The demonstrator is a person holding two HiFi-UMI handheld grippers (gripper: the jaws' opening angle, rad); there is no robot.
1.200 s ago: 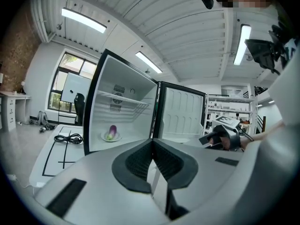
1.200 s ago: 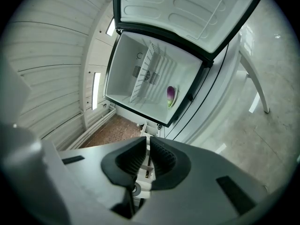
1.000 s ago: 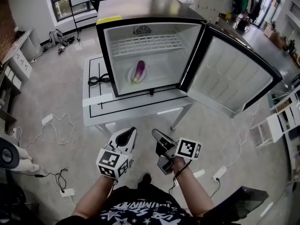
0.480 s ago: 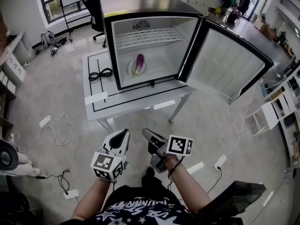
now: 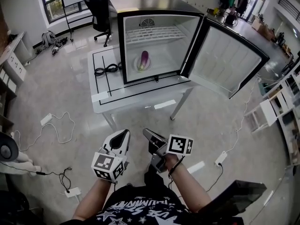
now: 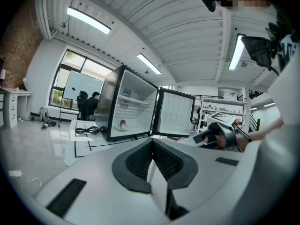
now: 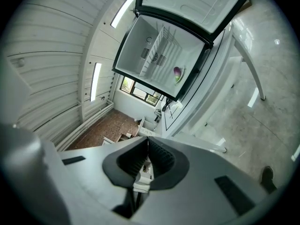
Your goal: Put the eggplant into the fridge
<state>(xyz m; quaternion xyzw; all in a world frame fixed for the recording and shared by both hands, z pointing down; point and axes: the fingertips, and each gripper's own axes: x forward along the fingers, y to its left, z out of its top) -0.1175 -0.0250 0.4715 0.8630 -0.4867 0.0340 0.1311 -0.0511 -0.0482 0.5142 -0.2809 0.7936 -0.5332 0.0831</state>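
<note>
- Fingers of the left gripper (image 6: 151, 142) meet tip to tip on nothing; those of the right gripper (image 7: 147, 140) are likewise together, empty.
- The eggplant (image 5: 144, 58) already lies on a plate (image 5: 138, 69) inside the fridge (image 5: 145, 3) — well apart from both grippers.
- The door (image 5: 225, 60) stands wide open; closing it probably remains — push near its free edge, slowly, so the fridge does not slide on the worktop (image 5: 117, 92).

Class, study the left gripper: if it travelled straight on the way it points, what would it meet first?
The left gripper would probably meet the white table's front edge, below the open fridge. Only floor lies between. Depth is hard to judge.
</note>
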